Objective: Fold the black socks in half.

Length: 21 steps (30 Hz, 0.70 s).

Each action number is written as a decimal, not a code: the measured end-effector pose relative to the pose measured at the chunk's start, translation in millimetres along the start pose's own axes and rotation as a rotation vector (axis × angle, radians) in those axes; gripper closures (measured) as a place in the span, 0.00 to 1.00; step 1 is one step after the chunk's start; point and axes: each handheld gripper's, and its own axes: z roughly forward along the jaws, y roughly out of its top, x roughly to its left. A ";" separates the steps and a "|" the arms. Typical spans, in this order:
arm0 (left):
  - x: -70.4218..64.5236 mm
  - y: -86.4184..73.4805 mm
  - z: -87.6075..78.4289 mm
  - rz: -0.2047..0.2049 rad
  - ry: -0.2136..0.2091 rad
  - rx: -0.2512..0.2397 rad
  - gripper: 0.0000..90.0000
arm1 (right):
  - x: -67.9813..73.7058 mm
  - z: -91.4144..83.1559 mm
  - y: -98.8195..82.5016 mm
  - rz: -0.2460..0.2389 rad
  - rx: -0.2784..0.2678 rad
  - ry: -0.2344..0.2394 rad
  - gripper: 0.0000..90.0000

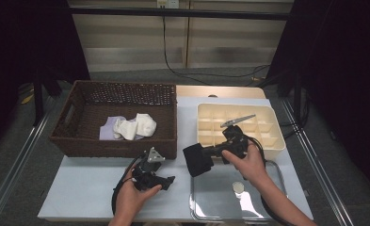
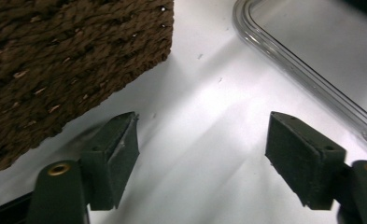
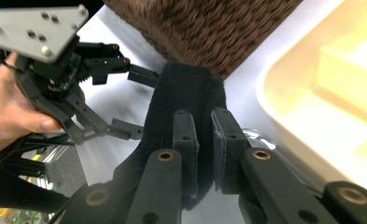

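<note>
My right gripper (image 1: 212, 153) is shut on a black piece of fabric (image 1: 197, 160), which hangs off its jaws over the table between the basket and the metal tray. In the right gripper view the two pads (image 3: 185, 135) pinch the black fabric (image 3: 186, 93) flat between them. My left gripper (image 1: 166, 176) hovers low over the white tabletop in front of the basket, jaws spread wide with nothing between them (image 2: 202, 149). It also appears in the right gripper view, open, as the left gripper (image 3: 139, 102) just beside the hanging fabric.
A brown wicker basket (image 1: 79, 141) holds white and lavender cloths (image 1: 131, 126). A cream divided organizer (image 1: 277, 136) stands at the right. A shiny metal tray (image 1: 206, 207) with a small round object (image 1: 238, 187) lies at the front right.
</note>
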 end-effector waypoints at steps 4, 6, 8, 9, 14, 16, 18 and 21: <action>0.0 -5.1 0.9 0.010 0.011 -0.004 0.26 | -1.3 -13.2 6.9 0.006 -0.015 -0.012 0.90; 0.4 -8.8 2.9 0.007 0.011 0.006 0.25 | -3.4 -19.5 10.2 0.013 -0.024 -0.017 0.90; -0.6 -11.5 3.8 0.020 0.008 -0.011 0.22 | -5.4 -24.3 13.0 0.028 -0.035 -0.007 0.90; -1.0 -11.9 4.1 0.027 0.010 -0.012 0.22 | -5.9 -26.6 14.5 0.029 -0.036 -0.007 0.90; -3.7 -15.2 5.5 0.062 0.026 -0.025 0.18 | -10.1 -35.8 22.8 0.033 -0.045 -0.036 0.90; -3.2 -16.2 5.3 0.065 0.020 -0.030 0.18 | -11.1 -39.7 27.1 0.034 -0.048 -0.050 0.90; -3.3 -17.9 5.1 0.066 0.022 -0.038 0.18 | -12.3 -42.4 31.2 0.038 -0.052 -0.053 0.90; -3.1 -22.3 5.7 0.062 0.018 -0.075 0.17 | -14.5 -45.5 37.3 0.036 -0.053 -0.075 0.90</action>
